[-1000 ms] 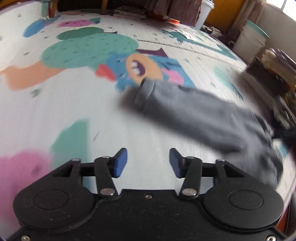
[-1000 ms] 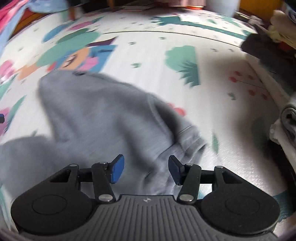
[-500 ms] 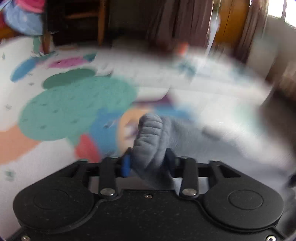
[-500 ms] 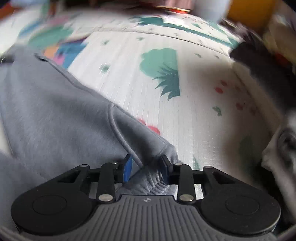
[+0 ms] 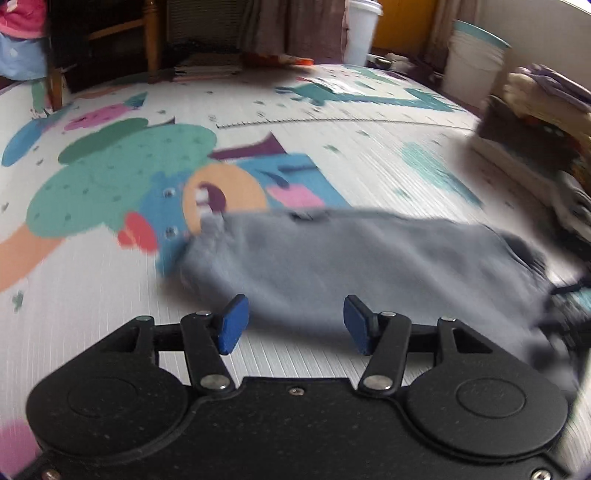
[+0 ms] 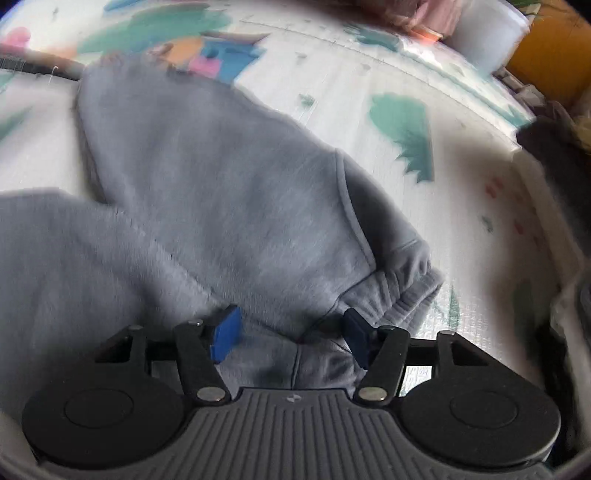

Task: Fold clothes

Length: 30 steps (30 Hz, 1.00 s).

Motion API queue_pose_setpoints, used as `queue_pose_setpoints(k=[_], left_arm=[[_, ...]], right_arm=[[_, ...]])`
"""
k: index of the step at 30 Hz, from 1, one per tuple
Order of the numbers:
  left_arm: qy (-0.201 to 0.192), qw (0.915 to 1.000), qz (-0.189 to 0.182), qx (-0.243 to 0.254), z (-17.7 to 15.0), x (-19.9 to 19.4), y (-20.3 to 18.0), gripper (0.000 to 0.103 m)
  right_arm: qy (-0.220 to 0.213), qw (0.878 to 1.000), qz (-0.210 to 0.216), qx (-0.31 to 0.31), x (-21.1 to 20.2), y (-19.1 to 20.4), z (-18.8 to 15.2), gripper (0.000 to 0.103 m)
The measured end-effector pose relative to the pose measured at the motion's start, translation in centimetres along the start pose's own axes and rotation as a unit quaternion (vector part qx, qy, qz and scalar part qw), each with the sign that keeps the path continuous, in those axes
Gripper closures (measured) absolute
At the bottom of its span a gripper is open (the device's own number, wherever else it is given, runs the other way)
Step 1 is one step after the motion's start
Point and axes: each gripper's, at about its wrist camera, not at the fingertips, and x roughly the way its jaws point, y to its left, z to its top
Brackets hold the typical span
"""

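A grey sweatshirt (image 5: 351, 254) lies spread on the patterned play mat (image 5: 92, 295), its sleeve stretched sideways in the left wrist view. My left gripper (image 5: 291, 325) hovers at the garment's near edge, its jaws opening, with nothing pinched between the blue pads. In the right wrist view the same grey sweatshirt (image 6: 207, 192) fills the left and middle, with a ribbed cuff (image 6: 402, 291) at the right. My right gripper (image 6: 288, 338) sits over the cloth by that cuff. Its jaws are opening; fabric lies under and between them, the pads apart from it.
Stacked folded clothes (image 5: 543, 110) sit at the mat's right edge. A white bucket (image 5: 472, 62) and a white cup (image 5: 360, 29) stand at the back. A wooden chair leg (image 5: 153, 37) and books (image 5: 207, 66) border the far side. A dark pile (image 6: 554, 155) lies right.
Half a second ago both grippers were clamped on grey cloth, the left on a cuff. Both have now let go and the garment lies flatter on the mat.
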Motion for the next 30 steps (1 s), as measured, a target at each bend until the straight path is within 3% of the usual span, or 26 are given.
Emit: queue_pose_setpoints(k=[4,7,9,11,14,16,19,21,23,25,27,29,30], left_arm=[[0.014,0.9968,0.020,-0.076,-4.2,-6.9,1.8,0.047],[-0.004,0.9891,0.053,-0.137,-7.6,-13.2,3.2,0.046],[-0.014,0.9870,0.047,-0.153,-9.8,-15.8,3.0,0.047],[-0.017,0.9904,0.018,-0.136,-11.7,-16.9,1.9,0.047],[0.006,0.9917,0.049,-0.119,-14.5,-15.3,0.4,0.047],[0.002,0.9952,0.070,-0.068,-16.4,-14.0,-0.5,0.052],[0.022,0.9926,0.099,-0.066,-17.7,-12.3,0.0,0.050],[0.023,0.9918,0.098,-0.079,-16.5,-12.2,0.1,0.053],[-0.017,0.9956,0.079,-0.048,-14.6,-12.5,-0.8,0.053],[-0.048,0.9979,0.037,-0.022,-13.1,-12.0,-1.7,0.053],[-0.052,0.9986,0.005,-0.008,-12.9,-10.6,-2.2,0.052],[0.011,0.9997,0.023,0.001,-14.4,-7.1,-1.8,0.050],[0.044,0.9985,0.034,0.005,-15.3,-5.3,-1.5,0.049]], right_arm=[[-0.074,0.997,0.001,0.011,-3.9,0.5,-0.7,0.044],[-0.105,0.994,0.019,-0.031,-5.7,2.6,-2.3,0.048],[-0.100,0.992,0.037,-0.060,-6.1,4.1,-3.6,0.048],[-0.077,0.993,0.044,-0.073,-5.8,5.2,-4.5,0.048],[-0.064,0.996,0.038,-0.057,-5.7,5.7,-6.0,0.048],[-0.075,0.995,0.036,-0.053,-6.1,5.7,-6.9,0.046],[-0.018,0.997,0.037,-0.063,-4.9,5.4,-8.2,0.040],[-0.005,0.998,0.043,-0.046,-5.4,4.4,-7.8,0.040],[-0.034,0.996,0.046,-0.074,-6.7,4.6,-7.4,0.040],[-0.056,0.995,0.044,-0.073,-7.1,4.6,-6.8,0.040],[-0.067,0.995,0.039,-0.061,-7.0,4.3,-6.2,0.040],[-0.057,0.997,0.037,-0.048,-6.4,4.0,-6.2,0.037],[-0.019,0.998,0.035,-0.047,-5.3,3.9,-6.6,0.030]])
